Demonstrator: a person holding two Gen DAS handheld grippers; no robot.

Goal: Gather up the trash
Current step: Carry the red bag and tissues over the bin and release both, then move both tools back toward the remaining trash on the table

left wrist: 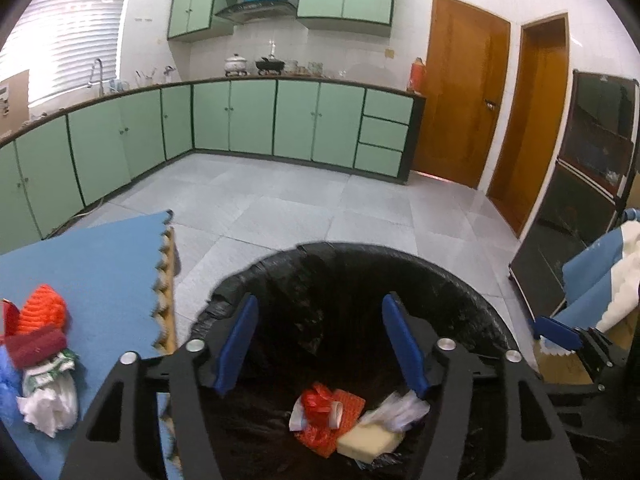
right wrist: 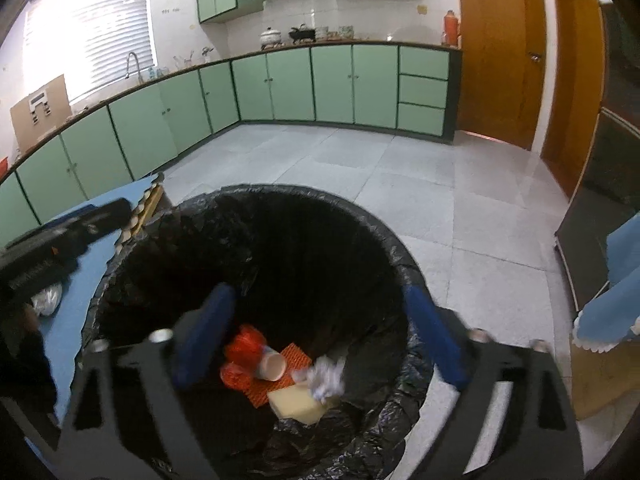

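A round bin with a black liner point(left wrist: 400, 256) point(right wrist: 320, 196) stands on the floor under both grippers. At its bottom lie red plastic point(left wrist: 316, 400), an orange patterned piece point(right wrist: 296, 354), a paper cup point(right wrist: 274, 366), a yellow sponge point(left wrist: 368, 440) point(right wrist: 298, 402) and clear plastic point(left wrist: 400, 406). A crumpled white paper point(right wrist: 326, 380) looks blurred above the sponge. My left gripper point(left wrist: 320, 300) is open over the bin with nothing between its blue fingers. My right gripper point(right wrist: 318, 292) is wide open over the bin and also holds nothing.
A blue foam mat point(left wrist: 100, 264) lies left of the bin. On it sit a red-orange knitted item point(left wrist: 40, 324) and crumpled white tissue point(left wrist: 52, 400). A dark glass cabinet point(left wrist: 580, 184) and blue-and-white cloth point(left wrist: 600, 272) are on the right. Grey tiled floor point(left wrist: 300, 208) runs to green cabinets.
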